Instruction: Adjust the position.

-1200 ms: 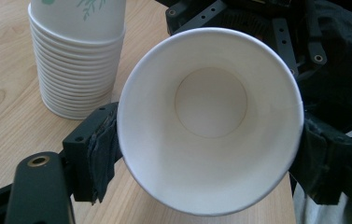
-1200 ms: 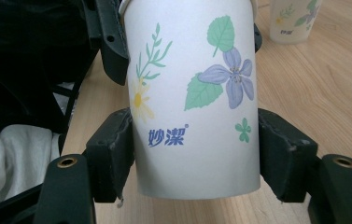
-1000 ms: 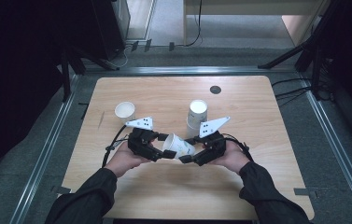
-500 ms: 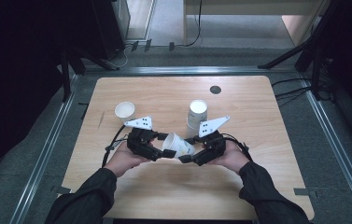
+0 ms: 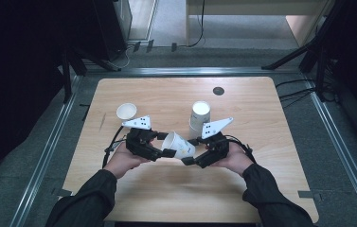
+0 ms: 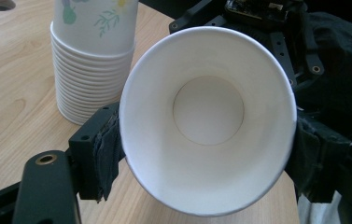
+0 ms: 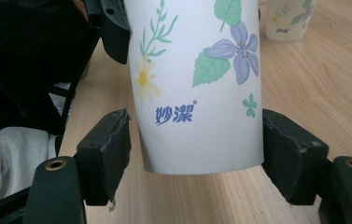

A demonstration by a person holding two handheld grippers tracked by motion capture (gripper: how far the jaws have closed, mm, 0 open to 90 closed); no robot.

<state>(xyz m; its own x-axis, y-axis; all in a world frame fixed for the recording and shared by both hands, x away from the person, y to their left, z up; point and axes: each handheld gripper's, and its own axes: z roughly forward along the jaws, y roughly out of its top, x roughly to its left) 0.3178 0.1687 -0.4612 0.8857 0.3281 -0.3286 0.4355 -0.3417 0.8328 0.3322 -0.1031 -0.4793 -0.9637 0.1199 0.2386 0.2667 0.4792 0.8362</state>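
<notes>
The left gripper (image 5: 165, 144) is clamped on a paper cup (image 5: 178, 144), its two black pads pressed against opposite sides of the rim, which bulges slightly out of round between them in the left gripper view (image 6: 208, 122); its jaws have just been closing a little further on that rim. The right gripper (image 5: 191, 151) has just been opening: in the right gripper view its jaws stand wide on either side of the cup's base end (image 7: 197, 88), a thin gap on each side, so it no longer grips it. In the high view the cup lies tilted on its side between the two grippers, above the near middle of the wooden table (image 5: 166, 187), mouth toward the left gripper at about 9 o'clock and base toward the right gripper at 3 o'clock. From the held cup, a stack of cups (image 5: 199, 116) stands upright near by at about 1 o'clock, and a single cup (image 5: 126, 111) sits farther off at 10 o'clock. A small dark round disc (image 5: 218, 91) lies on the table toward 12 o'clock, beyond the stack.
</notes>
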